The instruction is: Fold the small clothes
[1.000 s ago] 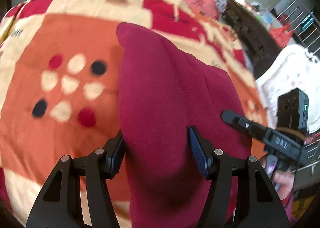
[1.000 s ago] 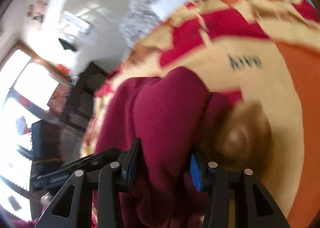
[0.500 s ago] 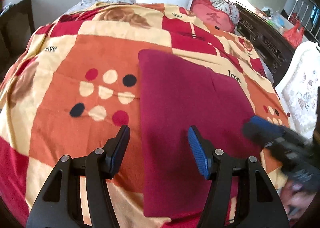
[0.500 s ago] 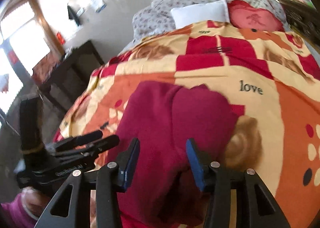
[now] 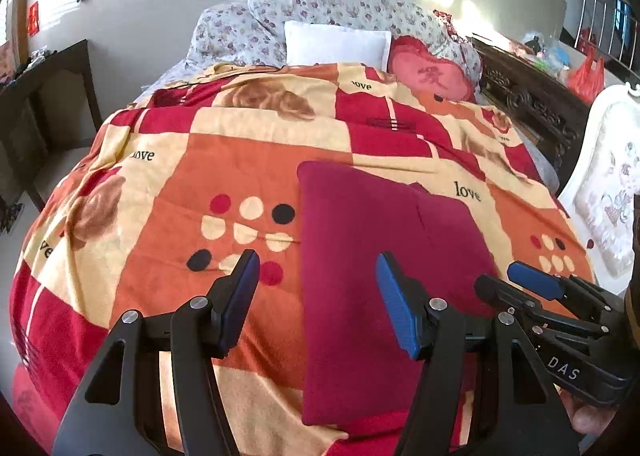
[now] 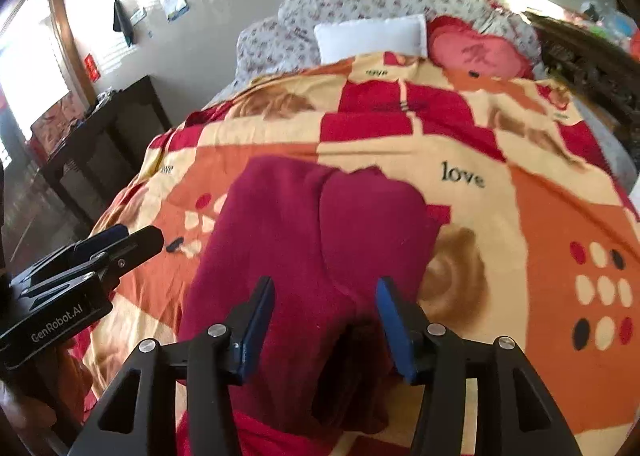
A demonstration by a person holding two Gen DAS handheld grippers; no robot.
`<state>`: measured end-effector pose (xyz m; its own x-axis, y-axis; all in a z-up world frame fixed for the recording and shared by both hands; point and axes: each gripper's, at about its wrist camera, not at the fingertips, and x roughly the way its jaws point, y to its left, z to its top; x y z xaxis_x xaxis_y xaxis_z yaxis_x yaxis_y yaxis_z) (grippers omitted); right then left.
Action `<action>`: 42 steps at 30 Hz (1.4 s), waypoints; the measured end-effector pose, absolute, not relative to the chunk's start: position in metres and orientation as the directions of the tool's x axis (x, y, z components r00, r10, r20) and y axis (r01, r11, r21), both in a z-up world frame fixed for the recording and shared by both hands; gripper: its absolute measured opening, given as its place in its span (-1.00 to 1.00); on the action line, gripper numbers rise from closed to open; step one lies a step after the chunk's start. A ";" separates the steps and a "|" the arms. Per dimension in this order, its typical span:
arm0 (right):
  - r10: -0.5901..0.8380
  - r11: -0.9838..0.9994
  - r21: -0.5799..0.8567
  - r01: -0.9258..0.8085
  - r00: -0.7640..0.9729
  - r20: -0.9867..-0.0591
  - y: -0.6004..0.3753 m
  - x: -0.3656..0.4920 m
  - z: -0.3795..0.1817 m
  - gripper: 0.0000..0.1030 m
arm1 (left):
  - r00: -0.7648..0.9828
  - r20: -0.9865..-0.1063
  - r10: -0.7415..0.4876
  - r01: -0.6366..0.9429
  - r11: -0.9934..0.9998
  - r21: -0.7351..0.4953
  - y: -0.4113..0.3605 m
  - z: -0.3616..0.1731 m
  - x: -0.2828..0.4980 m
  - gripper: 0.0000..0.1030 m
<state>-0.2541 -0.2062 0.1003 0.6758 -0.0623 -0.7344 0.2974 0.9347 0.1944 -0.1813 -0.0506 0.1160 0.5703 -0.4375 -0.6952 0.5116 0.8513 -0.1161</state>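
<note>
Maroon garment [image 5: 372, 256] lies folded flat on patterned bedspread [image 5: 168, 183], toward bed's near edge, right of the dot motif, long side running toward the pillows [image 5: 336, 41]. Left gripper [image 5: 316, 296] hovers above garment's left edge, jaws apart, nothing between them. Right gripper [image 6: 324, 320] over garment's near end, jaws have just been opening, pads clear of the cloth below. Near-right part looks bunched in right wrist view. Dark wooden table [image 6: 100, 135] left of bed.
</note>
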 end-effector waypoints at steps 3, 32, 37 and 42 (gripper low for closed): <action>-0.080 0.932 0.183 0.313 0.669 -0.739 -0.202 -0.256 0.105 -0.01 | 0.584 -0.690 -0.428 0.505 0.857 -0.104 -0.048 0.121 -0.184 0.18; -0.110 0.930 0.158 0.333 0.660 -0.743 -0.193 -0.260 0.110 0.18 | 0.610 -0.664 -0.432 0.517 0.852 -0.079 -0.043 0.132 -0.198 0.18; -0.111 0.929 0.154 0.335 0.653 -0.749 -0.193 -0.259 0.108 0.19 | 0.598 -0.674 -0.434 0.517 0.851 -0.090 -0.045 0.129 -0.196 0.18; -0.107 0.928 0.159 0.336 0.651 -0.752 -0.193 -0.258 0.107 0.19 | 0.596 -0.678 -0.430 0.517 0.852 -0.086 -0.047 0.127 -0.195 0.18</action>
